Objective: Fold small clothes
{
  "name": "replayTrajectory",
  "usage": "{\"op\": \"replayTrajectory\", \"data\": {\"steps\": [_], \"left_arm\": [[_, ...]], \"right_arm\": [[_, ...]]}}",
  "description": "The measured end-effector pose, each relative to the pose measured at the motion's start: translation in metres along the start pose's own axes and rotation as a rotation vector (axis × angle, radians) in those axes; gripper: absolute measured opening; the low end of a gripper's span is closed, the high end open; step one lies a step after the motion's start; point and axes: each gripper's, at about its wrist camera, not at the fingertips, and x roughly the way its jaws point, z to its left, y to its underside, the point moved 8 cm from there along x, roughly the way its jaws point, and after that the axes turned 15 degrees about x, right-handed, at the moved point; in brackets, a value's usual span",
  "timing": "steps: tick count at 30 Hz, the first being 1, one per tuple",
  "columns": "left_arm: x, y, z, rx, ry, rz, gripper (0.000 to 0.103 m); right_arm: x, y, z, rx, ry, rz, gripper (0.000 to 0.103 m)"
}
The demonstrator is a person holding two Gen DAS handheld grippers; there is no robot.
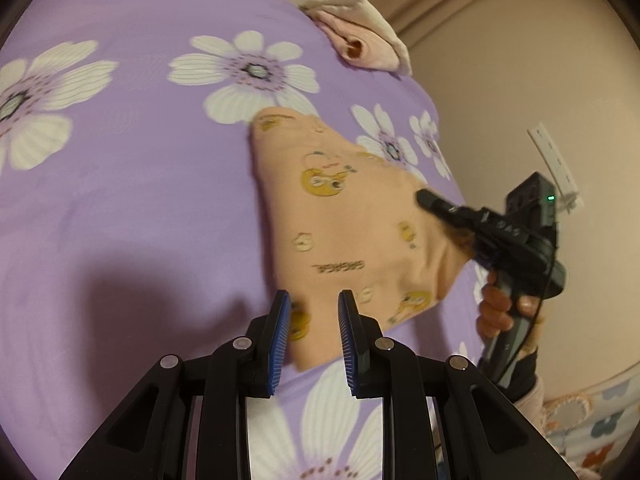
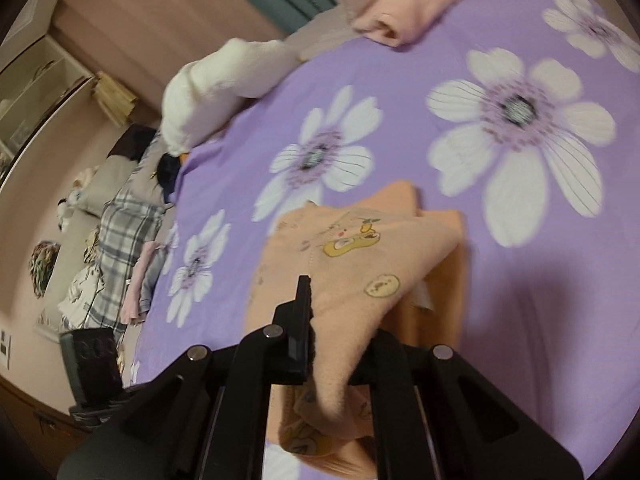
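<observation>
Right tongs (image 2: 316, 320) pinching one peach garment (image 2: 360, 264); left tongs (image 1: 314, 312) empty.

Warm, dimmish indoor light in both views, nothing blown out. Heavy fisheye bending, black vignette in the corners. A big soft shadow sits on the purple flowered sheet (image 1: 120, 184) around 8 o'clock in the left view, 4 o'clock in the right. Motion blur smears the flowers and the peach garment (image 2: 360, 272).

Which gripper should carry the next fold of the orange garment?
Right, probably. The right gripper is shut on the orange garment, lifting its edge; the left gripper hangs open above it, holding nothing.
</observation>
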Motion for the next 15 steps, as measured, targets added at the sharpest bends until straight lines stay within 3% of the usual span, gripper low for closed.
{"op": "replayTrajectory", "data": {"steps": [5, 9, 11, 15], "left_arm": [[0.026, -0.013, -0.027, 0.081, 0.0, 0.028, 0.021], [0.047, -0.015, -0.042, 0.149, -0.007, 0.054, 0.021], [0.06, -0.01, -0.041, 0.161, -0.028, 0.086, 0.021], [0.076, 0.0, -0.034, 0.16, -0.043, 0.131, 0.021]], "right_arm": [[0.018, 0.01, -0.037, 0.075, 0.029, 0.058, 0.011], [0.023, 0.01, -0.049, 0.161, -0.056, 0.087, 0.014], [0.021, 0.004, -0.053, 0.201, -0.096, 0.073, 0.025], [0.021, -0.014, -0.051, 0.239, -0.162, 0.036, 0.031]]}}
